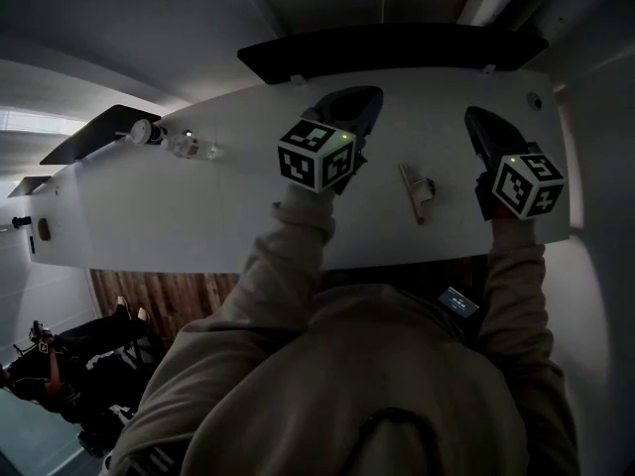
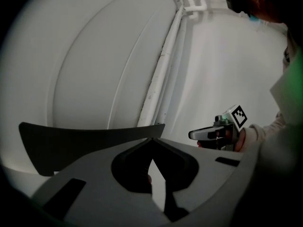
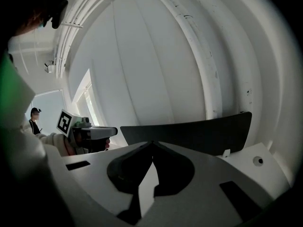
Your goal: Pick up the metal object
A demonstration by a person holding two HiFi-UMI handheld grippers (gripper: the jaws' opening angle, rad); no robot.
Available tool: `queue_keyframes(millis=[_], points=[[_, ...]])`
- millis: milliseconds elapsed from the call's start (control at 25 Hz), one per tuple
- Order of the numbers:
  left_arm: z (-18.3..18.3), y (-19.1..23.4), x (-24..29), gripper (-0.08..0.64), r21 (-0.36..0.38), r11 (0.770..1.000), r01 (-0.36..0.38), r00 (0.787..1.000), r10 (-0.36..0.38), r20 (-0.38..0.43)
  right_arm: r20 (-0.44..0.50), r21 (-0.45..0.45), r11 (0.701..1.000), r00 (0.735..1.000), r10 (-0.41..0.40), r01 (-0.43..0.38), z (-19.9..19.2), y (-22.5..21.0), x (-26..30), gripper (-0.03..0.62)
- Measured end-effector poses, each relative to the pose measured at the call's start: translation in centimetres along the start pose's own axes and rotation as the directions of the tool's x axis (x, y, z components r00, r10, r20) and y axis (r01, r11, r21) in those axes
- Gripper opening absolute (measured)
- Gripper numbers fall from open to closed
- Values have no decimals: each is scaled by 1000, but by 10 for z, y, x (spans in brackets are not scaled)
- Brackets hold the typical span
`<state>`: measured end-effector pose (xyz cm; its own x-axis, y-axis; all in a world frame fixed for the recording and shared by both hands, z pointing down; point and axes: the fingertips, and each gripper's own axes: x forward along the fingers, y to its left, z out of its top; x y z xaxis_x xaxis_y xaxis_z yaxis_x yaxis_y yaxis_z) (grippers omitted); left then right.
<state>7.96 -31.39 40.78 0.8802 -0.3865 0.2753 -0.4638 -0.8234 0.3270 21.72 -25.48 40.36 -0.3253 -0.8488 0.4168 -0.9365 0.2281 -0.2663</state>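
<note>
You held your left gripper [image 2: 151, 140] and right gripper [image 3: 152, 143] with fingers closed tip to tip, gripping nothing. The metal object [image 1: 417, 192] lay on the white counter [image 1: 198, 206] between them, touching neither.

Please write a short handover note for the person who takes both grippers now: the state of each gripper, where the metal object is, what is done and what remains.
Left gripper: jaws shut, nothing between them, held over the white table.
Right gripper: jaws shut, also empty, over the table's right end.
Metal object: lies on the table between the two grippers; neither one touches it.
Done: nothing yet; the object is not picked up.
Left: open one gripper, probably the right one as it looks nearer, bring its jaws around the object, close and lift.
</note>
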Motion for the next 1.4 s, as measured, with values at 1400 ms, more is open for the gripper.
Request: queue_keyframes(millis=[1400], points=[[-148,-19,30,-6,-105,994,37,989,-52,-142,-219,83,996,975,33,-15,-175,-19,17,20]])
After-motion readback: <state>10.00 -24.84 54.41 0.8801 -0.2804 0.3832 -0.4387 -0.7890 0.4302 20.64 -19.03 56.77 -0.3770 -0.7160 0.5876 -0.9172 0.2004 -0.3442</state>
